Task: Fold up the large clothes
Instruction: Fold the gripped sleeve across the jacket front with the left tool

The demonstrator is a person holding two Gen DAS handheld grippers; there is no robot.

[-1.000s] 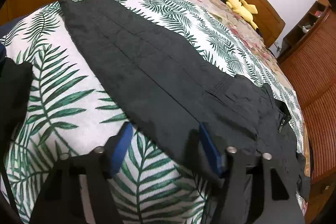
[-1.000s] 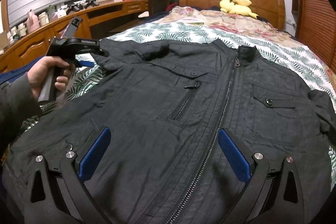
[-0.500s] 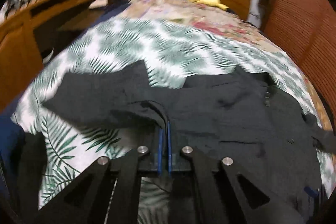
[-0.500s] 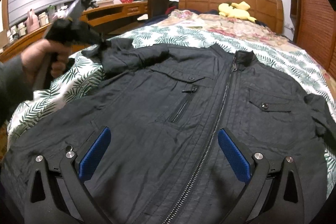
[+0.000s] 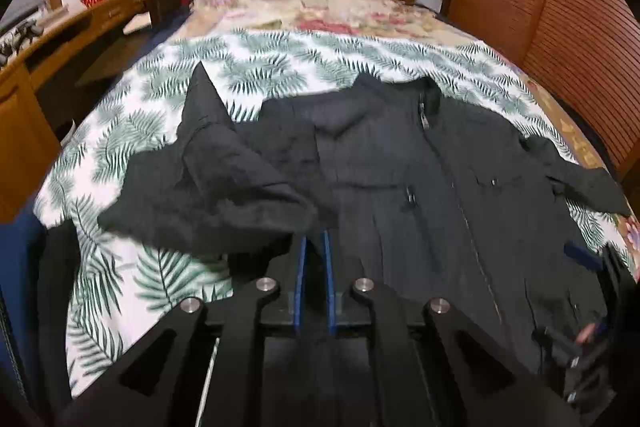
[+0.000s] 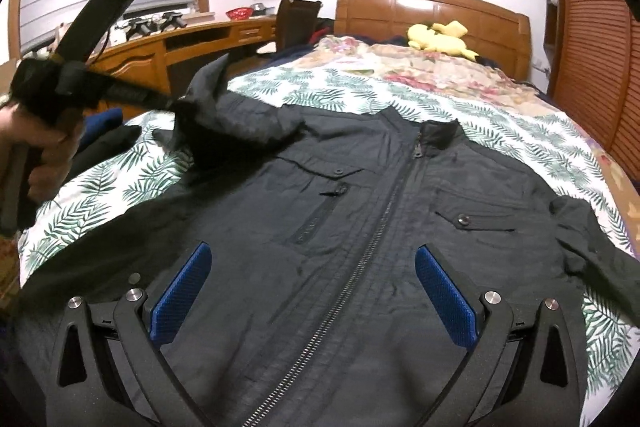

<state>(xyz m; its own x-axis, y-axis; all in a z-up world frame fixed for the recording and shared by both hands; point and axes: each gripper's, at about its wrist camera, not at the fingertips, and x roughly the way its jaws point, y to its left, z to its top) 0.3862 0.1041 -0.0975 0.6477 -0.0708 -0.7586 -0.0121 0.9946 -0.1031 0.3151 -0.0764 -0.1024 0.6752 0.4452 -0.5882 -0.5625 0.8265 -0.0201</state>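
Matt crinkly cloth jacket [image 6: 360, 227]; glossy wood headboard [image 6: 432, 15]

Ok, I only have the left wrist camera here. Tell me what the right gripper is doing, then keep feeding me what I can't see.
Observer: The right gripper is open and hovers over the lower front of the jacket, with nothing between its pads.
Operator: Give me the zipper against it.
Observer: The zipper runs up between its two fingers, closed to the collar.
Operator: Now the sleeve I'm gripping, from that side.
Observer: The sleeve hangs from the shut left gripper, raised clear of the bedspread, with a point of fabric sticking up.
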